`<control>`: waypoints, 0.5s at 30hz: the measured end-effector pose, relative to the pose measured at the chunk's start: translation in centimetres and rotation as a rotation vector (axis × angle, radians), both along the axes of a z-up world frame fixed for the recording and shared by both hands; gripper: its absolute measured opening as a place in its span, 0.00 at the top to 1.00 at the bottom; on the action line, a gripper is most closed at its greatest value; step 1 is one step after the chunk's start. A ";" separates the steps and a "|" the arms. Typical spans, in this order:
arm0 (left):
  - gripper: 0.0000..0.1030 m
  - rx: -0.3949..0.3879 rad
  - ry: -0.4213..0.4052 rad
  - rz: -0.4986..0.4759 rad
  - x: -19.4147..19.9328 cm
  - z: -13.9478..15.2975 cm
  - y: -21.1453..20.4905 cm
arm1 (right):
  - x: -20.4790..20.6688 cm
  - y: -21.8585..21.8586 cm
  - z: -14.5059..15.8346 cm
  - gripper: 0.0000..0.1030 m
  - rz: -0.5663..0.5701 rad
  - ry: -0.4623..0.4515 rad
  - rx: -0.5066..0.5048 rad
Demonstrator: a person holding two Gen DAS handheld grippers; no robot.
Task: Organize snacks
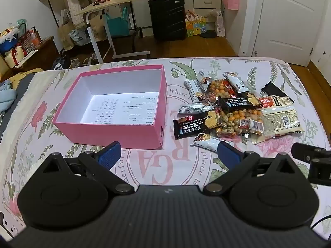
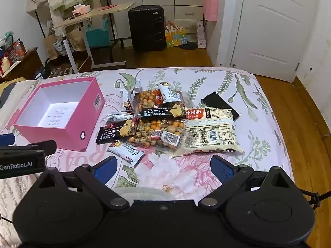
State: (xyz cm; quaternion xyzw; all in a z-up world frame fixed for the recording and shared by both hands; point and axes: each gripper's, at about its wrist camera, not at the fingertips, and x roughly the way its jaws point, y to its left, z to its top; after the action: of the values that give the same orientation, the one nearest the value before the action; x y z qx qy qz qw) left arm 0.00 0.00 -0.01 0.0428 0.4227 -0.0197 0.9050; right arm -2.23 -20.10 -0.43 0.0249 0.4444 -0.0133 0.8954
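Snacks heaped on the bed, pink box empty, both grippers hovering with nothing held.

The pink box sits open on the floral bedspread, with the snack pile just beside it on its right: black cracker packs, 2 clear bags of coated nuts, a large noodle packet and several small white sachets. A sensible start is probably the loose white sachet nearest the grippers: pinch it across its narrow width, lift clear, and lay it flat against a box wall so larger packs fit later. The left gripper and right gripper both have jaws spread fully apart, above the bedspread, touching no snack.
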 end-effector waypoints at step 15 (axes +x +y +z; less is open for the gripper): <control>0.03 -0.040 0.055 0.025 -0.2 -2.1 0.5 | -0.2 -0.9 -0.1 0.04 -0.002 0.015 0.002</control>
State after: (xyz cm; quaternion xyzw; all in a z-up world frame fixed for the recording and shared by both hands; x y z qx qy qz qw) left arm -0.17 0.52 -2.16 0.0191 0.4473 -0.0181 0.8940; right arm -2.40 -20.98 -0.52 0.0260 0.4509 -0.0141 0.8921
